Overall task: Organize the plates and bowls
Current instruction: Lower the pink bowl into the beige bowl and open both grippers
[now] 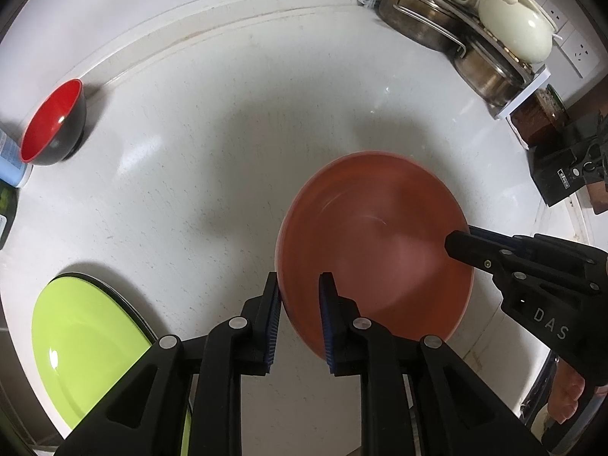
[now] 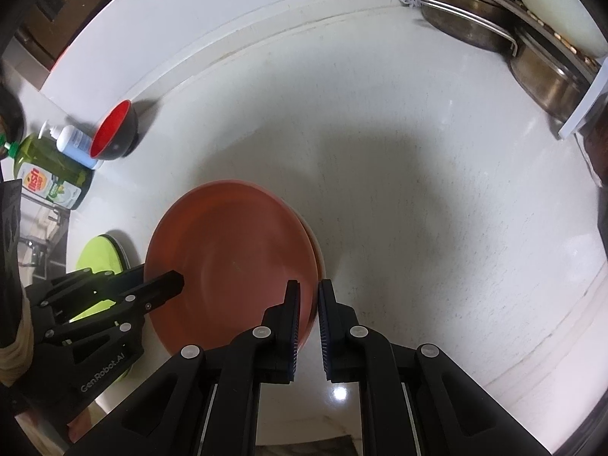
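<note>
Tools [image 1: 300, 285] [image 2: 308, 292] from both sides clamp the orange plate's [image 1: 376, 228] rim.

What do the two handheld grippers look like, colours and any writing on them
Both are matte black plastic with angular linkage arms and round silver pivot pins. The left gripper and right gripper have ribbed blue pads on the inner finger faces. White lettering shows on the bodies: "DAS" on the right, "GenRobot.AI" on the left.
</note>
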A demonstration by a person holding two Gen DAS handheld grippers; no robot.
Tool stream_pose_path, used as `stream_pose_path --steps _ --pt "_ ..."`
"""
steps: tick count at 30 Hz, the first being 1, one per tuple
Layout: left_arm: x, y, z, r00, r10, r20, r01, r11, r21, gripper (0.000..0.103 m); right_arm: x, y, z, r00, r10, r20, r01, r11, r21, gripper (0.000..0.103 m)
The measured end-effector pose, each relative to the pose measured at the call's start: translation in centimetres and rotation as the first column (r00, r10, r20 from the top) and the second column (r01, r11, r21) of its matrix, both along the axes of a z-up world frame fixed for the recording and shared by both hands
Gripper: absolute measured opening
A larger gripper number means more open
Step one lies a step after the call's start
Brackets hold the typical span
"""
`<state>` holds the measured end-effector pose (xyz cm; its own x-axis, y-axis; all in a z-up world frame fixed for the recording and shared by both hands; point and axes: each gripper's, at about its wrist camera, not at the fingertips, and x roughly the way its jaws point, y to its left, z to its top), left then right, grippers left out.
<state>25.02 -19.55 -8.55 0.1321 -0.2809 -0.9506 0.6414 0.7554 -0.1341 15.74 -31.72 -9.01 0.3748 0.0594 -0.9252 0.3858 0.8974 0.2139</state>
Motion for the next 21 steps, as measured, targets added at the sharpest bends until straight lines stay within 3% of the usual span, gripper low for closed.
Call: stream_pose_path --steps 6,12,16,21 --pt "0.2 0.0 -0.2 1.0 0.008 -0.012 -0.008 1.0 -0.006 0.023 0.1 0.0 -0.4 1.0 0.017 -0.016 -0.017 1.0 -0.006 0.012" --pt "0.1 0.0 -0.1 1.0 0.023 -0.001 -0.023 1.0 -0.019 0.042 0.1 0.4 -0.4 0.999 0.041 -0.013 -0.041 0.999 -0.015 0.021" --pt "0.3 0.3 0.4 0.999 0.035 0.03 -0.035 0.999 -0.015 0.044 0.0 0.4 -0.1 1.0 0.031 -0.005 -0.031 0.999 -0.043 0.031" --pt "0.5 0.9 1.1 0.997 0.049 0.051 -0.048 0.999 -0.026 0.048 -0.2 0.5 0.9 1.0 0.029 0.01 -0.029 0.996 -0.081 0.033"
